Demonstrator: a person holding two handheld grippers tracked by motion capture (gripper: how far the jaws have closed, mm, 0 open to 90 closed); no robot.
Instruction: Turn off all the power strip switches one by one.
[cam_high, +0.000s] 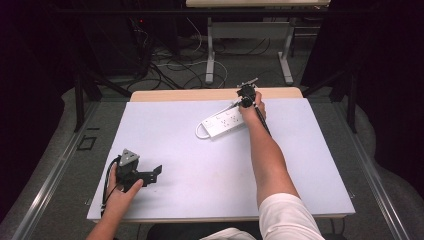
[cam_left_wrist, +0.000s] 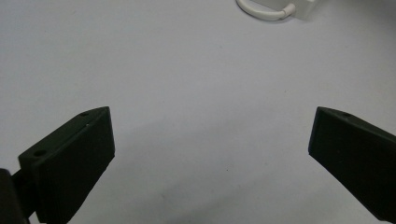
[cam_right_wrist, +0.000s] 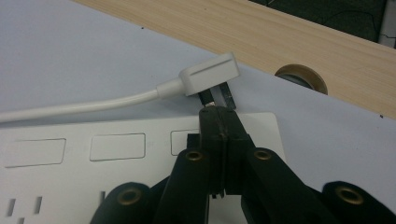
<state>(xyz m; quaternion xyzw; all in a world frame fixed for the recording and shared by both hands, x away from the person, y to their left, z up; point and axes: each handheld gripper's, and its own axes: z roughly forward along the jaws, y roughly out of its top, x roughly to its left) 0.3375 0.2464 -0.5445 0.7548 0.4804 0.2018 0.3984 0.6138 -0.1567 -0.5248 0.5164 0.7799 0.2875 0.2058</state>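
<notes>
The white power strip (cam_high: 223, 122) lies toward the far side of the white table mat (cam_high: 200, 165), right of middle, its sockets up. Its own white plug (cam_right_wrist: 210, 73) rests just beside the strip's end, cord (cam_right_wrist: 79, 107) trailing along the strip's edge, with 2 metal prongs (cam_right_wrist: 219, 95) showing beneath the plug body.

The right gripper (cam_right_wrist: 218, 114) is over that end of the strip, jaws fully closed, tips right at the prongs; whether they pinch a prong or merely touch it I cannot tell. The left gripper (cam_left_wrist: 210, 154) sits low at the near left of the mat, well apart from the strip, jaws wide open with nothing between them.

I'd judge the step is handling the plug. Next calls for a surer hold on the plug body.
</notes>
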